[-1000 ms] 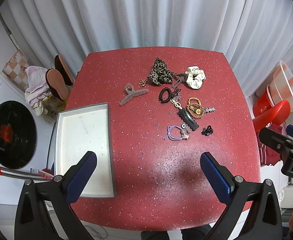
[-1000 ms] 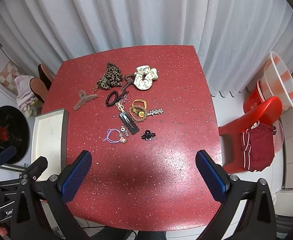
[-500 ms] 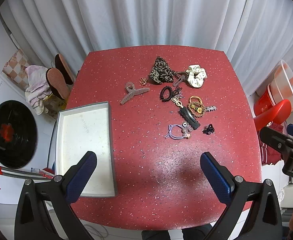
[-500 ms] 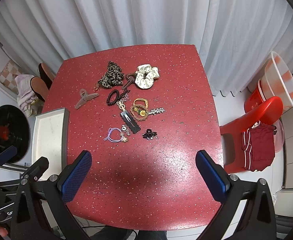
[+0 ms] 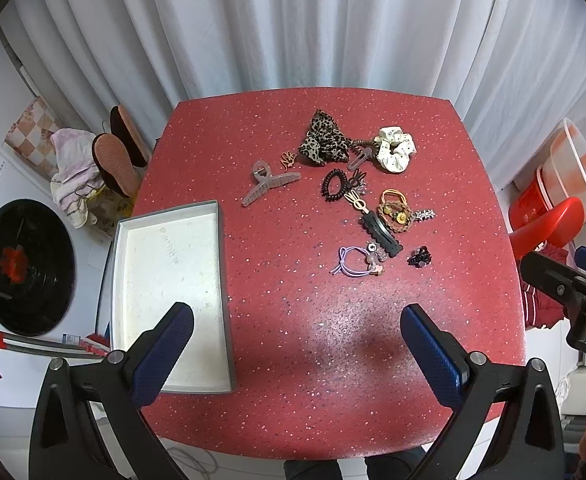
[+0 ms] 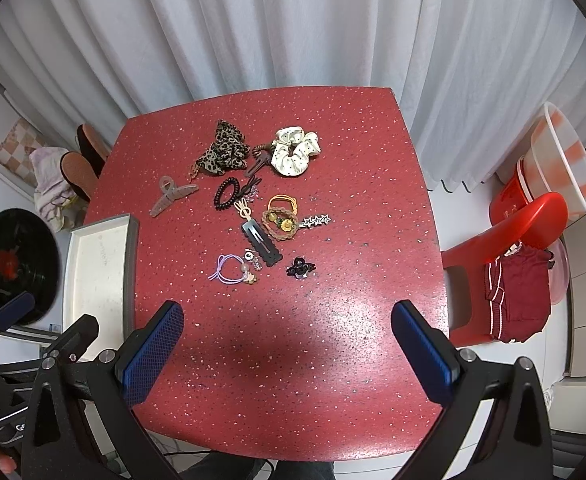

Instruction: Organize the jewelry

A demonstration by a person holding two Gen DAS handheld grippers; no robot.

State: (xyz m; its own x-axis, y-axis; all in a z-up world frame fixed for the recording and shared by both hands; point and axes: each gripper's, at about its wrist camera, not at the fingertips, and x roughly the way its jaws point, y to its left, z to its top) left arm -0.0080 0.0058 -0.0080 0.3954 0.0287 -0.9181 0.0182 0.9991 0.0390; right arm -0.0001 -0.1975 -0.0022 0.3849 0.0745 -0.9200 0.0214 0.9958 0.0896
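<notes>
A cluster of hair accessories lies on the red table (image 5: 293, 320): a leopard scrunchie (image 5: 324, 143), a white scrunchie (image 5: 395, 152), a taupe claw clip (image 5: 267, 186), a black coil tie (image 5: 334, 185), a black clip (image 5: 381, 231), purple ties (image 5: 353, 262) and a small black claw clip (image 5: 419, 257). An empty white tray (image 5: 165, 280) sits at the table's left edge. My left gripper (image 5: 297, 354) is open and empty, high above the near table. My right gripper (image 6: 287, 350) is open and empty too. The purple ties (image 6: 229, 270) and tray (image 6: 97, 272) also show in the right wrist view.
A red plastic chair (image 6: 509, 248) with a dark red garment stands right of the table, with buckets (image 6: 561, 160) behind it. White curtains hang at the back. Slippers (image 5: 117, 152) and a washing machine door (image 5: 21, 268) are on the left.
Both grippers have drawn back and risen slightly, so the table looks a little smaller. Nothing on the table has moved.
</notes>
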